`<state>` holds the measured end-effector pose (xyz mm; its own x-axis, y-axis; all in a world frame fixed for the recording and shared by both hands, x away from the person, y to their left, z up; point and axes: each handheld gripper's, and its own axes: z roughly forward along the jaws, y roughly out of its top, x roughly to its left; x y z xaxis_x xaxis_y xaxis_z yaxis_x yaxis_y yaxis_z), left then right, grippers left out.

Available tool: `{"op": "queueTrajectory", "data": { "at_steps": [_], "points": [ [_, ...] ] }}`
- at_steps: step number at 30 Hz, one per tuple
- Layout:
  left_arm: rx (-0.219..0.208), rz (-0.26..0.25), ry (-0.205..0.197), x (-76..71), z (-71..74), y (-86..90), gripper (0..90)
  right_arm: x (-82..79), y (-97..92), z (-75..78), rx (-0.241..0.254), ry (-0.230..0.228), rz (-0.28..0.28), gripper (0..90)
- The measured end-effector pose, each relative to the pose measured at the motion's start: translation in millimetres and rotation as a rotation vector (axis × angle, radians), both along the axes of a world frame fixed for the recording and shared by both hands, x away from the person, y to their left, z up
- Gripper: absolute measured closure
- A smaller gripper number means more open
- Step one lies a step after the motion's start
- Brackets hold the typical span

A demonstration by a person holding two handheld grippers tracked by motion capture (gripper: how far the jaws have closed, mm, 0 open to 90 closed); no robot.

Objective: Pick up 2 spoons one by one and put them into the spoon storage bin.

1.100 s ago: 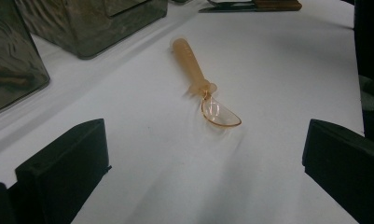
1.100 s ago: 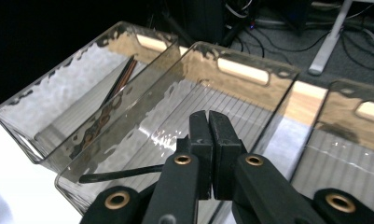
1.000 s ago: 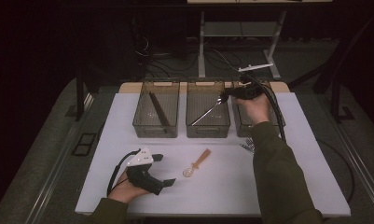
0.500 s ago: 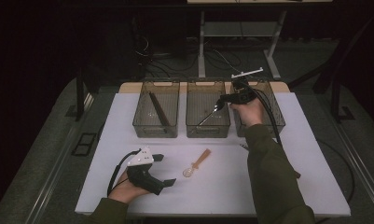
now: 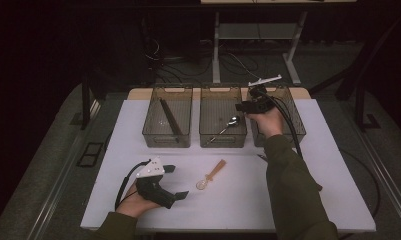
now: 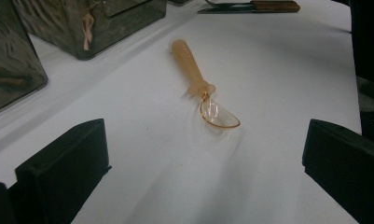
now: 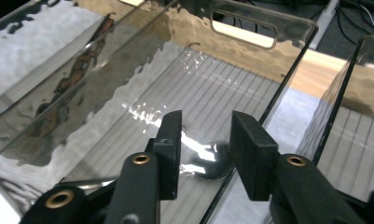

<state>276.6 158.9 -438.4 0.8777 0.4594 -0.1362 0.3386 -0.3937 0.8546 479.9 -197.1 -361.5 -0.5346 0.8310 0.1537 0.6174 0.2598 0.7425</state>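
My right gripper [image 5: 242,107] hangs over the middle bin [image 5: 223,90]; its jaws have just been opening and stand partly apart, with nothing pressed between them. The metal spoon [image 5: 227,125] lies in that bin, bowl just below my jaws. I judge this the release step of sorting cutlery into bins. My left gripper [image 5: 177,181] rests on the table, jaws wide and empty, the orange spoon [image 6: 198,84] ahead. Next, I'd lift clear and go for that one.

Dark room; grey floor [image 5: 53,165]; metal frame [image 5: 258,45] behind
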Motion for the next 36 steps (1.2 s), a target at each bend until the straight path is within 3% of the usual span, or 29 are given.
{"op": "queueTrajectory", "data": {
  "at_steps": [10, 13, 15, 19, 22, 27, 29, 36],
  "points": [
    [0.004, 0.004, 0.007, 0.1, -0.8, -0.6, 0.0, -21.3, -6.3, 10.3, 0.003, -0.075, 0.037, 35.8],
    [0.003, 0.006, 0.006, 0.0, -1.2, -1.0, 0.0, -30.8, -10.1, 12.8, 0.029, -0.078, 0.058, 30.0],
    [0.005, 0.005, 0.006, 0.1, -1.4, -1.1, 0.0, -37.9, -12.4, 13.8, 0.04, -0.079, 0.073, 26.3],
    [0.011, 0.007, 0.008, 0.0, -1.8, -1.0, 0.0, -54.6, -15.1, 14.9, 0.003, -0.11, 0.068, 19.8],
    [0.017, 0.007, 0.008, -0.1, -1.6, -1.0, 0.0, -66.0, -19.3, 14.2, 0.009, -0.106, 0.095, 17.0],
    [0.02, 0.009, 0.009, -0.1, -2.0, -1.5, 0.0, -87.6, -26.8, 11.3, 0.017, -0.157, 0.111, 10.9],
    [0.028, 0.007, 0.006, 0.2, -2.2, -1.5, 0.0, -94.2, -29.5, 9.1, 0.01, -0.159, 0.115, 1.8],
    [0.036, 0.011, 0.007, 0.7, -2.5, -1.2, 0.0, -114.4, -39.5, -1.5, 0.018, -0.165, 0.119, 1.8]
  ]
}}
